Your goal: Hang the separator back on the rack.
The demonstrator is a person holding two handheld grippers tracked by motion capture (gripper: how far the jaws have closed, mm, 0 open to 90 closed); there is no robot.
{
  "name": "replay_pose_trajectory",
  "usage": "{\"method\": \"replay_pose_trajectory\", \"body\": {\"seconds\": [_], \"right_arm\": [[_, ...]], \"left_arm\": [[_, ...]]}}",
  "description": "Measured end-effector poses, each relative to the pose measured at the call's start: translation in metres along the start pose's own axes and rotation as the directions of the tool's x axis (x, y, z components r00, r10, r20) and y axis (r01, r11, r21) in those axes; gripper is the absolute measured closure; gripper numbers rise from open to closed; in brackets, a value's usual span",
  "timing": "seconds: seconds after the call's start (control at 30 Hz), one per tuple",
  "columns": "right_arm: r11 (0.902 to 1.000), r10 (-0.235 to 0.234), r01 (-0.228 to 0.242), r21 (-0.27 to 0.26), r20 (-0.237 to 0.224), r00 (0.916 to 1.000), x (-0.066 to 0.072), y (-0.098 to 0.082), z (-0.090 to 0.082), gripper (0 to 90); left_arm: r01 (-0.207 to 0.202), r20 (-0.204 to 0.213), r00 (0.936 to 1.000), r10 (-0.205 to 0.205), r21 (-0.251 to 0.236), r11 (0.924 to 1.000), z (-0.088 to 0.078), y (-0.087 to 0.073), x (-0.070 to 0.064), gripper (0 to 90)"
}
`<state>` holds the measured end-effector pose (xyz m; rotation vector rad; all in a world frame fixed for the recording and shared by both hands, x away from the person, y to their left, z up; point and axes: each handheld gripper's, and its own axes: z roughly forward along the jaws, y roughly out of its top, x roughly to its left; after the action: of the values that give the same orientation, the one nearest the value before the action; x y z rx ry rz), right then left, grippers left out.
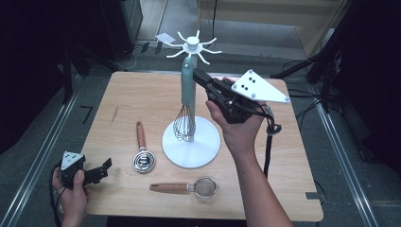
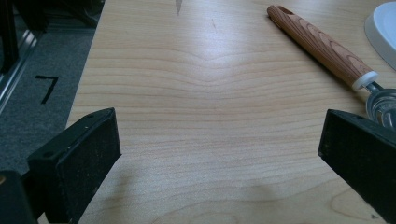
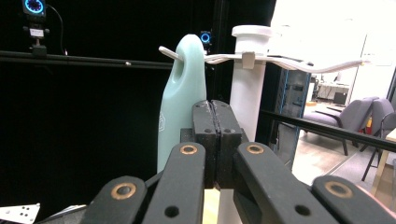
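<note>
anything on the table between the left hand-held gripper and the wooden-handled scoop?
Nothing. In the high view, only bare table separates the left hand-held gripper from the scoop; the left gripper view shows plain wood between its open jaws.

Matt mint plastic whisk handle (image 3: 181, 98), wire whisk head (image 1: 184, 124), smooth pale wooden table (image 1: 142, 90).

One mark can be read — a black "7" (image 2: 47, 87) on the grey floor beside the left edge of the wooden table (image 2: 210, 116), seen in the left gripper view; in the high view the same mark (image 1: 87, 114) lies on the floor left of the table. The pale green whisk handle (image 3: 182, 98) bears a small embossed emblem low on its side — too faint to read.
</note>
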<state>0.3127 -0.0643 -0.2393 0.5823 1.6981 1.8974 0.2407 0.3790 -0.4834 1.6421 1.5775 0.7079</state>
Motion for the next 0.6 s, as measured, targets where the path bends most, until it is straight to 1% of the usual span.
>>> {"method": "replay_pose_trajectory", "body": {"seconds": [0.13, 0.27, 0.33, 0.37, 0.43, 0.5, 0.6], "right_arm": [[1.0, -0.004, 0.004, 0.006, 0.005, 1.0, 0.002, -0.001, -0.001, 90.0], [0.9995, -0.024, 0.024, 0.02, 0.014, 0.9996, 0.002, -0.003, -0.005, 90.0], [0.9994, -0.021, 0.021, 0.028, 0.017, 0.9996, 0.002, -0.004, -0.006, 90.0], [0.9991, -0.022, 0.021, 0.037, 0.027, 0.9994, 0.002, -0.008, -0.008, 90.0], [0.9989, -0.025, 0.023, 0.041, 0.029, 0.9993, 0.001, -0.009, -0.009, 90.0], [0.9984, -0.014, 0.012, 0.055, 0.046, 0.9989, -0.003, -0.015, -0.014, 90.0], [0.9975, -0.017, 0.013, 0.07, 0.059, 0.9981, -0.005, -0.019, -0.016, 90.0]], "left_arm": [[-0.009, -0.004, 1.0, 0.009, -0.004, 1.0, -0.001, 0.0, -0.001, 0.0], [-0.011, -0.004, 0.9999, 0.011, -0.005, 0.9999, -0.001, 0.0, -0.001, 0.0], [-0.013, -0.006, 0.9999, 0.012, -0.007, 0.9999, -0.001, 0.0, -0.001, 0.0], [-0.013, -0.004, 0.9999, 0.013, -0.01, 0.9999, -0.001, 0.0, -0.001, 0.0], [-0.013, -0.003, 0.9999, 0.013, -0.011, 0.9999, -0.001, -0.001, -0.001, 0.0], [-0.017, -0.004, 0.9998, 0.017, -0.008, 0.9998, -0.001, -0.001, -0.002, 0.0], [-0.017, -0.004, 0.9998, 0.017, -0.01, 0.9998, -0.001, -0.001, -0.002, 0.0]]}}
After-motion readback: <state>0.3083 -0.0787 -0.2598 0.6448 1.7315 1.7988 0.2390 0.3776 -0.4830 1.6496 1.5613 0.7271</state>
